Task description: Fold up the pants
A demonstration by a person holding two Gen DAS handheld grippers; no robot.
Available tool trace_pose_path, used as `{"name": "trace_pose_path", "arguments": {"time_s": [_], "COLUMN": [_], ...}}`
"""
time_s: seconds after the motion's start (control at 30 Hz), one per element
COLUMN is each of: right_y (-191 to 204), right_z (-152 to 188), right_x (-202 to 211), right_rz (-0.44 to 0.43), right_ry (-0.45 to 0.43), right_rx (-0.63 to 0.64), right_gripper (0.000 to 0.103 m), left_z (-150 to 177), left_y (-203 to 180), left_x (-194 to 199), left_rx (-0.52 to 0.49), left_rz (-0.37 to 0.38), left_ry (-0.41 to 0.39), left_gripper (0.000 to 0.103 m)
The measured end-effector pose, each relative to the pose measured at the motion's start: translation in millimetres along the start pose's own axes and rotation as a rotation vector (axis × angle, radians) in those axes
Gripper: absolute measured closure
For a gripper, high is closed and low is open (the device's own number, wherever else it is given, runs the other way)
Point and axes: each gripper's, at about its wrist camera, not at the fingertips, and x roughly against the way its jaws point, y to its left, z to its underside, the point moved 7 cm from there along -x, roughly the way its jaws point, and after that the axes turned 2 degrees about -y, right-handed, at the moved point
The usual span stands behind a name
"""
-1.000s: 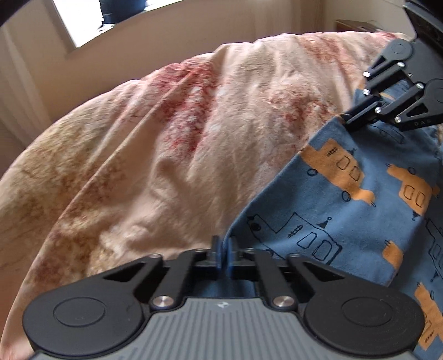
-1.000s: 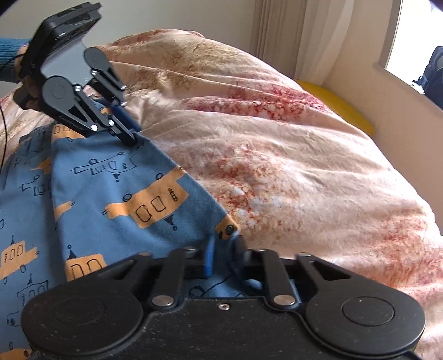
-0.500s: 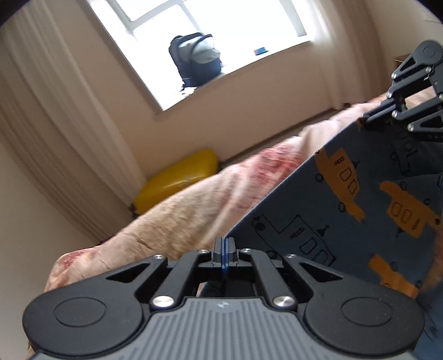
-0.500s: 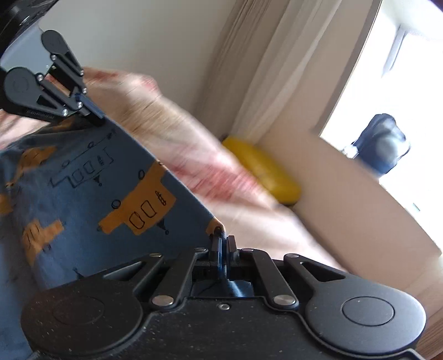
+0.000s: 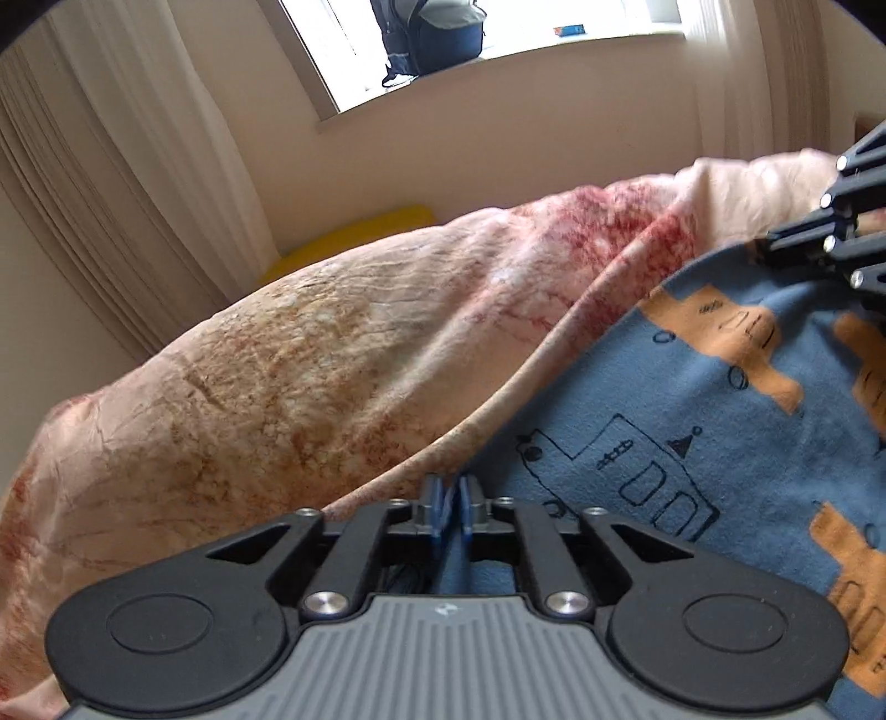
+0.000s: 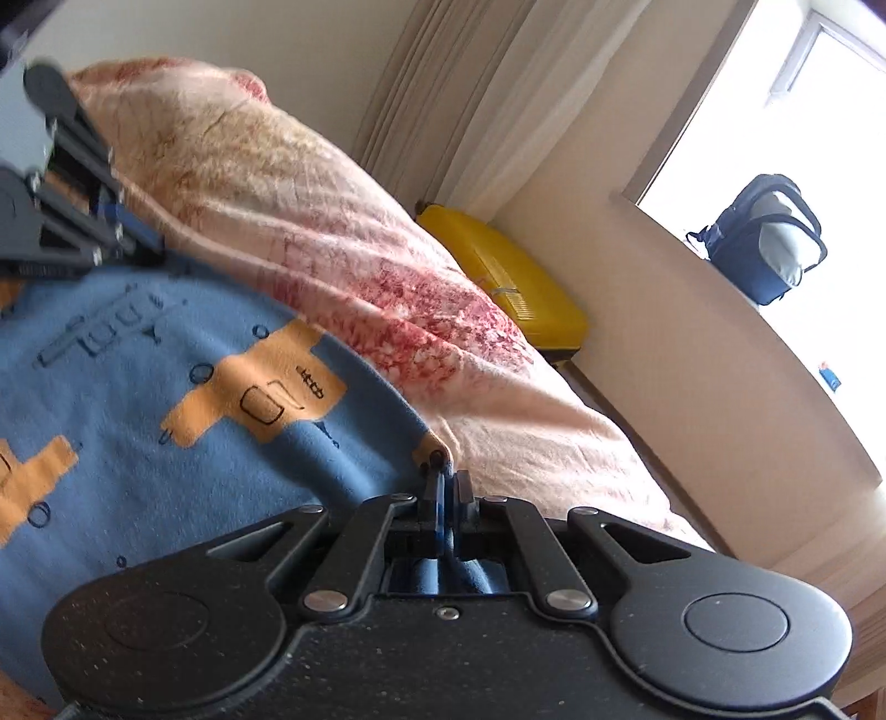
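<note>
Both grippers hold the pants (image 5: 692,421) by one edge, the cloth stretched between them above the bed. Left gripper (image 5: 449,507): fingers pressed nearly together with blue fabric pinched between the pads, a fold of it running back into the mechanism. Right gripper (image 6: 446,495): same story, fingers clamped on a corner of the hem where an orange patch meets the blue. From the left wrist view the right gripper shows at the far right edge, tips on the far corner of the cloth; from the right wrist view the left gripper appears upper left, blurred, at the opposite corner. Pants are blue with orange shapes and dark line drawings, the surface fairly flat, tilted. Beneath and beyond them lies a rumpled blanket (image 5: 310,354), pinkish cream with red blotches. A yellow suitcase (image 6: 509,293) sits on the floor between bed and wall. Pale curtains (image 5: 127,166) hang beside the window (image 5: 498,39); a dark blue backpack (image 6: 767,241) rests on the sill.
</note>
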Motion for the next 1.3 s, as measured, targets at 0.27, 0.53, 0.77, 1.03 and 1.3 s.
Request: {"name": "trace_pose_path", "arguments": {"time_s": [0.27, 0.53, 0.77, 1.03, 1.3], "right_y": [-9, 19, 27, 25, 30], "right_z": [-7, -23, -27, -31, -30], "right_x": [28, 21, 13, -9, -8], "right_rz": [-0.03, -0.122, -0.129, -0.14, -0.104], "right_ry": [-0.125, -0.135, -0.134, -0.061, -0.047], "right_rx": [-0.057, -0.017, -0.018, -0.044, -0.045], "right_gripper": [0.027, 0.013, 0.019, 0.05, 0.103], "left_z": [19, 60, 63, 65, 50], "left_y": [72, 124, 101, 92, 79], "left_x": [45, 59, 60, 48, 80], "left_rx": [0.149, 0.32, 0.218, 0.216, 0.062], "left_rz": [0.1, 0.254, 0.351, 0.363, 0.191], "left_ry": [-0.089, -0.067, -0.045, 0.051, -0.006], "left_gripper": [0.015, 0.017, 0.031, 0.092, 0.102]}}
